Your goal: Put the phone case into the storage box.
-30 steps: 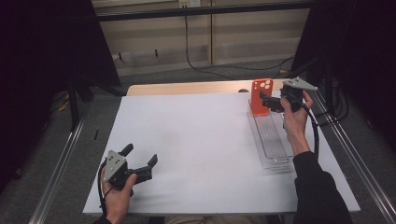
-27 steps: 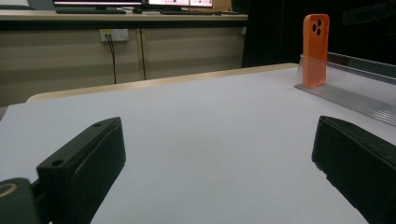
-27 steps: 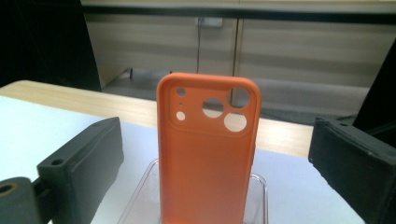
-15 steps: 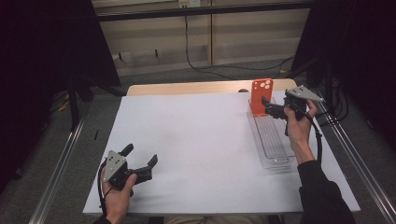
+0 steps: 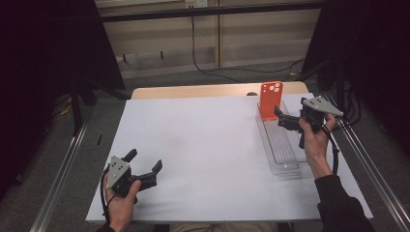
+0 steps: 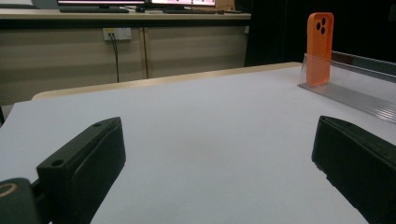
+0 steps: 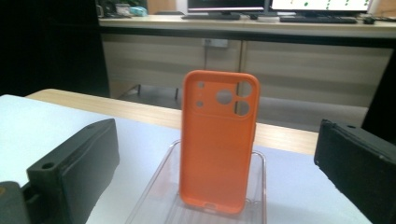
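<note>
High view first: we see a big white sheet [image 5: 212, 150] spread over a tan table [image 5: 193, 91], and a strip of bare wood shows along the far edge. Around it the room is dark, with a grey floor, pale cupboards at the back and a black cable hanging down.

We hold our left gripper [image 5: 144, 170] near the close left corner of the sheet. Its jaws are spread wide with only white sheet between them. Lots of open room lies in the middle, all the way across to the tray.

Our right gripper [image 5: 279, 117] is up over the clear plastic tray [image 5: 285, 159], which lies along the right side of the sheet, close to its edge. Its jaws are spread wide too and pinch nothing. They point at the orange phone case [image 5: 270, 100], which stands up straight at the far end of the tray, just beside the jaw tips.

We count two grippers, one tray and one phone case.
</note>
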The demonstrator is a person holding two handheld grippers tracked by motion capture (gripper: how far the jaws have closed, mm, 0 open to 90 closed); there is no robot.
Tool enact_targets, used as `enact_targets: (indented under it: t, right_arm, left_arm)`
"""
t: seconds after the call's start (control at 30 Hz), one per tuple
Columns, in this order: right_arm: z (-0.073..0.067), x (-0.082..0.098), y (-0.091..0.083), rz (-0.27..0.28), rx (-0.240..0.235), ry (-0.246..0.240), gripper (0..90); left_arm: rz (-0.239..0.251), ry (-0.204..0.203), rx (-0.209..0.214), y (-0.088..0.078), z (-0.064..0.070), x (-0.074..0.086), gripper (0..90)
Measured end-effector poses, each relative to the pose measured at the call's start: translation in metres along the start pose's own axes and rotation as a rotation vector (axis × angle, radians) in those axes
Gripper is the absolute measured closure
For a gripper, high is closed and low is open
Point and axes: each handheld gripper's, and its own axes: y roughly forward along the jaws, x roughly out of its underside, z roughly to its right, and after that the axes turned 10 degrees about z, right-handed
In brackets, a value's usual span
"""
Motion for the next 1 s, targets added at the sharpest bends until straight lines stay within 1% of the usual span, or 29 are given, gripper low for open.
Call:
enact_targets:
  t: [0.03,0.07,0.13,0.23,0.3,0.5,0.57,0.63,0.7,0.73,0.83,0.9,0.93,1.0]
  right_arm:
    - [0.0,0.001,-0.003,0.01,-0.015,0.0,0.0]
    - [-0.001,0.0,-0.006,0.008,-0.021,0.003,0.0]
    - [-0.002,0.0,-0.011,0.024,-0.016,0.009,0.0]
    - [-0.004,0.001,-0.02,0.027,-0.013,-0.002,0.0]
    - [-0.004,0.002,-0.024,0.029,-0.015,0.01,0.0]
    - [-0.009,0.005,-0.037,0.036,-0.026,-0.016,0.0]
    - [-0.011,0.006,-0.043,0.044,-0.033,-0.013,0.0]
    - [-0.011,0.008,-0.047,0.041,-0.037,-0.012,0.1]
    - [-0.012,0.009,-0.051,0.042,-0.048,-0.015,0.0]
    - [-0.012,0.01,-0.054,0.051,-0.06,-0.009,0.0]
    - [-0.015,0.009,-0.064,0.062,-0.067,-0.025,0.0]
    - [-0.017,0.009,-0.068,0.059,-0.072,-0.016,0.0]
    - [-0.017,0.009,-0.071,0.059,-0.082,-0.017,0.0]
    - [-0.019,0.01,-0.075,0.062,-0.079,-0.021,0.0]
  left_arm:
    - [-0.001,0.002,0.001,0.0,0.0,0.0,2.7]
    - [0.002,-0.001,0.002,0.0,0.0,0.0,2.8]
    - [0.001,0.001,0.003,-0.001,0.0,0.0,2.8]
    - [0.011,0.001,0.001,-0.001,0.0,-0.001,2.8]
    - [0.008,-0.001,0.0,-0.001,0.0,-0.001,2.8]
    - [0.008,0.0,-0.004,-0.003,0.0,-0.001,2.8]
    - [0.009,-0.002,-0.005,-0.003,0.0,-0.001,2.8]
    - [0.007,-0.003,-0.006,-0.003,0.0,-0.001,2.8]
    - [0.01,-0.004,-0.007,-0.003,0.0,-0.001,2.8]
    - [0.009,-0.007,-0.006,-0.003,0.0,-0.001,2.8]
    - [0.009,-0.007,-0.007,-0.003,0.0,-0.001,2.8]
    - [0.006,-0.005,-0.007,-0.003,0.0,-0.001,2.8]
    - [0.007,-0.004,-0.007,-0.003,0.0,-0.001,2.8]
    - [0.007,-0.002,-0.008,-0.004,0.001,-0.001,2.8]
